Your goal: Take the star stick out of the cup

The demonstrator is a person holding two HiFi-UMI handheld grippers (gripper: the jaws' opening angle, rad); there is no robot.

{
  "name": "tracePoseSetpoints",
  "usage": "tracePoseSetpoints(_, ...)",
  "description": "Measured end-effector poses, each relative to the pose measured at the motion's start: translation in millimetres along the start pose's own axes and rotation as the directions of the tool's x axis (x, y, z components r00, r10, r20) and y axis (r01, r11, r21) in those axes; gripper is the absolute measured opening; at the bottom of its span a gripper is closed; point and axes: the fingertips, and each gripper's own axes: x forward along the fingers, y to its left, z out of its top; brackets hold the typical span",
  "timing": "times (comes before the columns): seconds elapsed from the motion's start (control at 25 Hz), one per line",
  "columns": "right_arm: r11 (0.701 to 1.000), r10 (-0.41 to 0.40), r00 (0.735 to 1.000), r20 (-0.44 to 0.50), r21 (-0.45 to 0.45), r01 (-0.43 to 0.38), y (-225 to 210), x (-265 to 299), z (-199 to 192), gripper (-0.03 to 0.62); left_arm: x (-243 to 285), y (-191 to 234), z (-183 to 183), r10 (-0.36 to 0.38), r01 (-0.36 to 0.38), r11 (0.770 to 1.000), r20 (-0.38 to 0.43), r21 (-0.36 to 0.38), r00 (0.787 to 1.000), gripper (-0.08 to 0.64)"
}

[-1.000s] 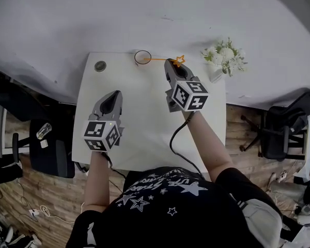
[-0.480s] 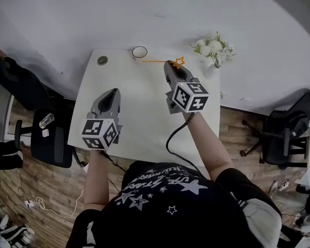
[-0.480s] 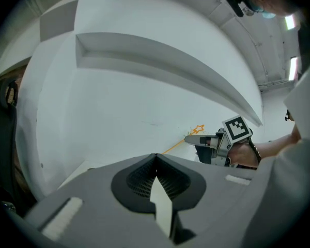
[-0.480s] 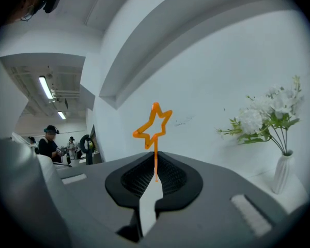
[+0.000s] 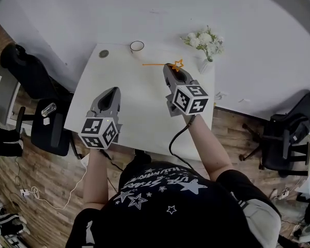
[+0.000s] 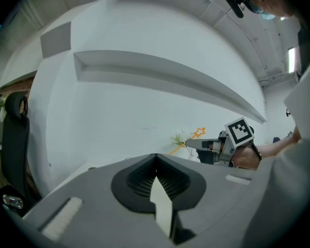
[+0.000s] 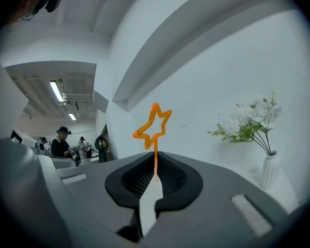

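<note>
My right gripper [image 5: 170,67] is shut on the orange star stick [image 5: 160,64], held near its star end. The stick lies level above the white table [image 5: 144,112], its thin tail pointing left, clear of the white cup [image 5: 137,47] at the table's far edge. In the right gripper view the star [image 7: 153,123] stands up out of the closed jaws [image 7: 155,177]. My left gripper [image 5: 109,94] hangs over the table's left part, shut with nothing in it. The left gripper view shows the star stick [image 6: 188,140] and my right gripper [image 6: 192,143] ahead of it.
A white vase of white flowers [image 5: 202,43] stands at the table's far right corner. A small round dark disc [image 5: 103,53] lies at the far left corner. Office chairs [image 5: 46,133] stand left and right of the table. Several people [image 7: 62,141] stand far off.
The star stick's tail has come out of the cup and now hangs free to the cup's right. My right gripper has drawn back from the cup. The left gripper has barely moved.
</note>
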Motion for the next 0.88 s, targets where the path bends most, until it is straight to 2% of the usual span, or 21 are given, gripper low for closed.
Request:
tracePoseSetpoints(0.36,1.0,0.025,0.998,-0.052,0.009,-0.024,2,-76,-24,0.031,-52,-59,-18,0.059,-0.059,0.998,0.01,-0.011,0.998,0.003)
tracePoseSetpoints(0.88,0.998,0.062,0.994,-0.095,0.015,-0.061,-11,-178,-45,0.032,-104,-145,-49,0.106,-0.106,0.994,0.005,-0.036,0.994,0.003)
